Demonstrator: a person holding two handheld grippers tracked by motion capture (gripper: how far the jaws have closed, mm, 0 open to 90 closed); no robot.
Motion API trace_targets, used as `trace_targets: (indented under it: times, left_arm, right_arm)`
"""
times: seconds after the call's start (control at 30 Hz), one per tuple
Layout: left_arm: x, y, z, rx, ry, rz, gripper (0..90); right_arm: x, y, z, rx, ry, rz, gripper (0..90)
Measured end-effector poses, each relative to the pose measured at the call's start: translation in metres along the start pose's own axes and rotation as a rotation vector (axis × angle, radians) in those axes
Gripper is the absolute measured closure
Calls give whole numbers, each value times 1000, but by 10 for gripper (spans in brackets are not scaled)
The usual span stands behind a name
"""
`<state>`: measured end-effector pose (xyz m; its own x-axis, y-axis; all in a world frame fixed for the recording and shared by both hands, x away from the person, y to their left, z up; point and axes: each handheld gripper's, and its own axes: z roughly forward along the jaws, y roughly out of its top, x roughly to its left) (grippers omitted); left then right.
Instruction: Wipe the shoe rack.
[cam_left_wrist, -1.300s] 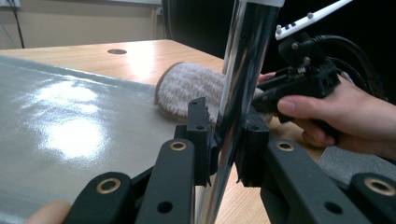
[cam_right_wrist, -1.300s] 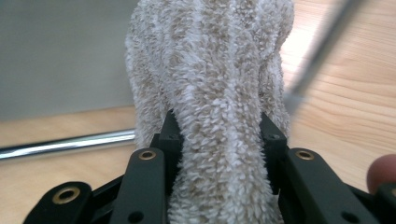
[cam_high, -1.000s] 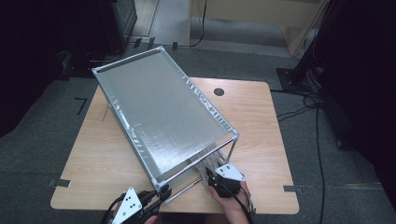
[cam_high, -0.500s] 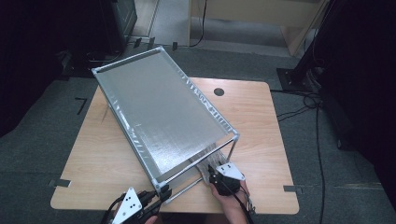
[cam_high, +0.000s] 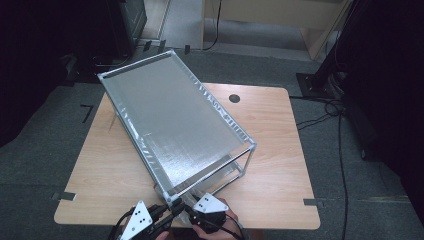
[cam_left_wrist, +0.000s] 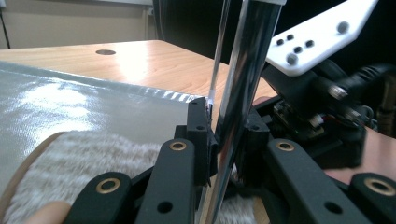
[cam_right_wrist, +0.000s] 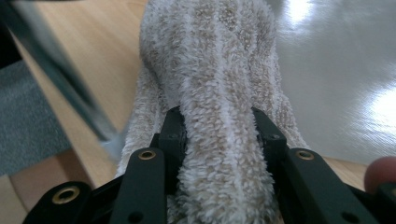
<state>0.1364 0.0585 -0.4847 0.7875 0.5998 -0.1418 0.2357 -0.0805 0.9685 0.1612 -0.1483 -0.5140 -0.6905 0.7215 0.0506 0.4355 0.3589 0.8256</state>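
High view: a metal rack with a silvery top shelf stands slantwise on a wooden table. Its near corner post comes down close to the table's front edge. There the left gripper and the right gripper sit side by side, each topped by a pale 3-cornered plate, with a hand under the right one. Cables lie on the grey floor to the right of the table.

Left gripper view: the 2 black jaws are pressed onto a shiny upright post of the rack, pinching it between them. A fluffy beige towel lies at lower left on the rack's silvery lower shelf. The right gripper is just beyond the post, very near.

Right gripper view: the jaws pinch a fold of the towel, which bulges up between them. The towel rests partly on the wood and partly on the silvery shelf. A blurred post slants at left.
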Motion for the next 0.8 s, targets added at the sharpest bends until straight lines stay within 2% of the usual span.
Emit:
trace_targets:
  times: [0.1, 0.17, 0.27, 0.4, 0.6, 0.73, 0.8]
  left_arm:
    - [0, 0, 0, 2, 1, 2, 789]
    - [0, 0, -1, 4, 0, 3, 789]
    - [0, 0, -2, 7, -2, 2, 789]
    - [1, 0, -4, 7, -1, 7, 789]
    - [5, 0, -8, 6, 11, 0, 789]
    - [6, 0, -8, 8, 10, 3, 789]
    - [6, 0, -8, 8, 8, 2, 789]
  right_arm:
    - [-5, 0, -1, 3, 0, 10, 638]
    - [-13, 0, -3, 9, -27, 17, 639]
    - [-30, -2, -10, 17, -118, 21, 639]
    - [-62, -7, -26, 24, -217, 102, 639]
    - [-102, -16, -52, 38, -375, 172, 647]
    - [-110, -19, -58, 30, -382, 193, 641]
    - [-109, -20, -56, 28, -378, 185, 574]
